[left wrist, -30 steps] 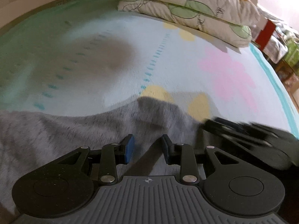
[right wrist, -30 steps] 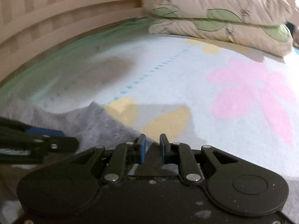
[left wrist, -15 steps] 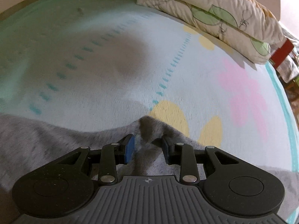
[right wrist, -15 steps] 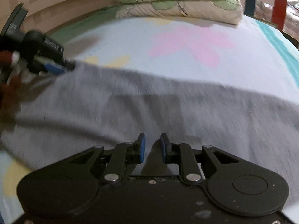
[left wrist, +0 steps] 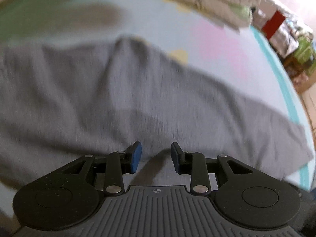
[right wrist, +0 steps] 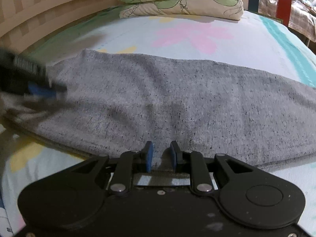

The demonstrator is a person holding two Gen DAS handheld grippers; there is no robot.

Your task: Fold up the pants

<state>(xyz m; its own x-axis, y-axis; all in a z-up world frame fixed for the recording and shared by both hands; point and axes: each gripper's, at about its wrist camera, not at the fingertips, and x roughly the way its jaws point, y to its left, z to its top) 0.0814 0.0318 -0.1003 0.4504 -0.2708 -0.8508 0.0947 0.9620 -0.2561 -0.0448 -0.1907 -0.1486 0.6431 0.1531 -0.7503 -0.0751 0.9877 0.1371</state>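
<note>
Two grippers, one garment, listed near to far. Item one: right gripper (right wrist: 159,154), fingers a narrow gap apart with nothing between them, poised at the near hem of the pants (right wrist: 158,102). Item two: left gripper (left wrist: 154,157), fingers spread wide and empty above the same pants (left wrist: 110,90); in the right wrist view it shows as a blurred dark shape over the cloth's left end (right wrist: 33,79). Item three: the pants, grey speckled knit, lying as one long band across the bed sheet (right wrist: 246,39), left to right, apparently already doubled leg on leg. Item four, far: stacked pillows (right wrist: 177,0) against the wooden headboard (right wrist: 39,13). Handling note, as judgement: the next fold likely runs end to end; pinch every layer at one end's corners, lift low, carry across, and match edges before letting go, since loose knit tends to drag and wrinkle.
</note>
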